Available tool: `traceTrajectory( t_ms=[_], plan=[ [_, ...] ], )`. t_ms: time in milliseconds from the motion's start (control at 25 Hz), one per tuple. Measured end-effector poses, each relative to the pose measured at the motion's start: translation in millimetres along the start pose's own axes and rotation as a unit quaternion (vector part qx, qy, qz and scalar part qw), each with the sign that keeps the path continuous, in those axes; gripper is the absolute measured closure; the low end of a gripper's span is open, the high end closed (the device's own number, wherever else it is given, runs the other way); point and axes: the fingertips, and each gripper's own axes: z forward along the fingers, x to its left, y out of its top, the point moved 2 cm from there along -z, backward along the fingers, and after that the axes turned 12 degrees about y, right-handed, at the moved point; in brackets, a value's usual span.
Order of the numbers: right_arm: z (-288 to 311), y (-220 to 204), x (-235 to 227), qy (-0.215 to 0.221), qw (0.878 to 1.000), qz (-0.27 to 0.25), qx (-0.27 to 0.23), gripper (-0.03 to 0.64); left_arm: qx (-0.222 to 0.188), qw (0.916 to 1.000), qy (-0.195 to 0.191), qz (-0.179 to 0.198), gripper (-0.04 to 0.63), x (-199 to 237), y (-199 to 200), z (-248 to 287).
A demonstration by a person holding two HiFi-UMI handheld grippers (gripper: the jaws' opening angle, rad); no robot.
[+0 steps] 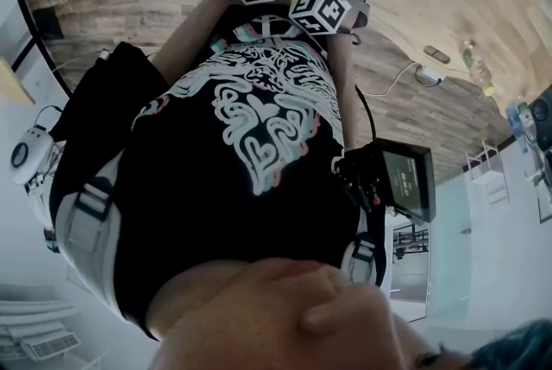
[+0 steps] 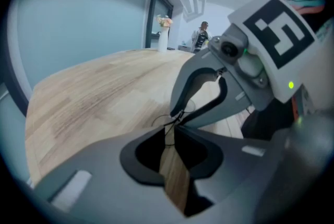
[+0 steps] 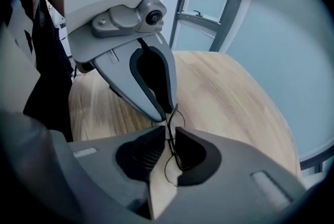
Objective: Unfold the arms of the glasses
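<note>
Seemingly mid-unfold. Clenched in the left claw (image 2: pixel 170 131): thin wire glasses (image 2: pixel 175 117), low centre of the frame, above the bench (image 2: pixel 94 97). Pinched again from the opposite side by the right claw (image 3: pixel 169 131). Both tilted steeply downward, tip to tip. Next, probably: ease them open gently, one grip firm.

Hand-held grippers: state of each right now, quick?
Left hand-held gripper: closed on the glasses.
Right hand-held gripper: closed on the glasses.
</note>
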Motion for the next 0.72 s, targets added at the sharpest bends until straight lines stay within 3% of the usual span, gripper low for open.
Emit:
traceTrajectory(
  t_ms=[200, 480, 720],
  plan=[
    [1, 1, 0, -0.005, 1.0, -0.024, 0.01, 0.615, 0.001, 0.9999, 0.003, 0.015, 0.583, 0, 1, 1],
    [4, 2, 0, -0.005, 0.999, -0.044, 0.008, 0.617, 0.018, 0.9989, 0.013, 0.041, 0.583, -3, -2, 11],
    [3, 4, -2, -0.003, 0.999, -0.038, -0.007, 0.617, 0.035, 0.9994, -0.001, 0.003, 0.606, 0, -1, 13]
  ],
)
